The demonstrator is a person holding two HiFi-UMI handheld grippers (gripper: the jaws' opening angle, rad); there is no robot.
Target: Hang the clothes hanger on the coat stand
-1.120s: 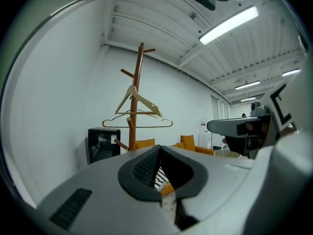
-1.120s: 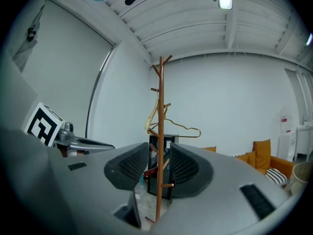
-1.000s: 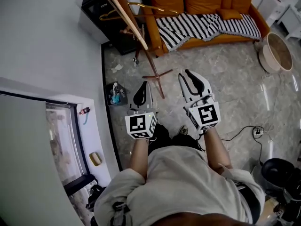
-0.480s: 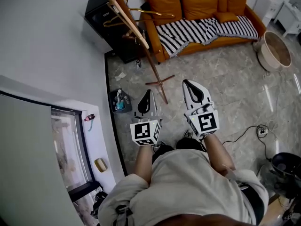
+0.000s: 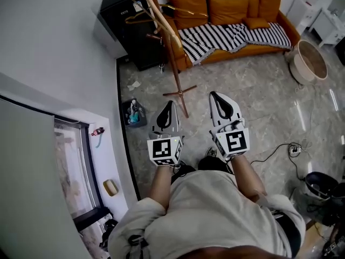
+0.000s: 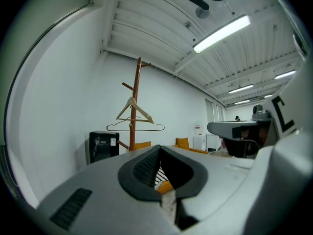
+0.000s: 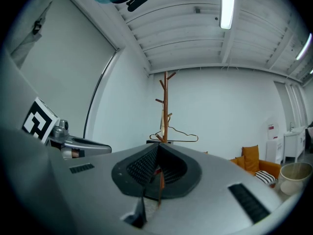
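The wooden coat stand rises from the stone floor ahead of me, near the wall. A pale wooden hanger and thin wire hangers hang on its upper pegs. In the left gripper view the coat stand carries the wooden hanger above a wire hanger. The right gripper view shows the coat stand with a wire hanger. My left gripper and right gripper are held side by side, well short of the stand. Both are shut with nothing in them.
An orange sofa with a striped blanket stands behind the coat stand. A black cabinet is against the wall beside it. A small bin sits by the wall, a round basket at the right, a cable on the floor.
The right gripper's jaws have come together from open. Both grippers stay side by side, and the view has shifted slightly around the stand.
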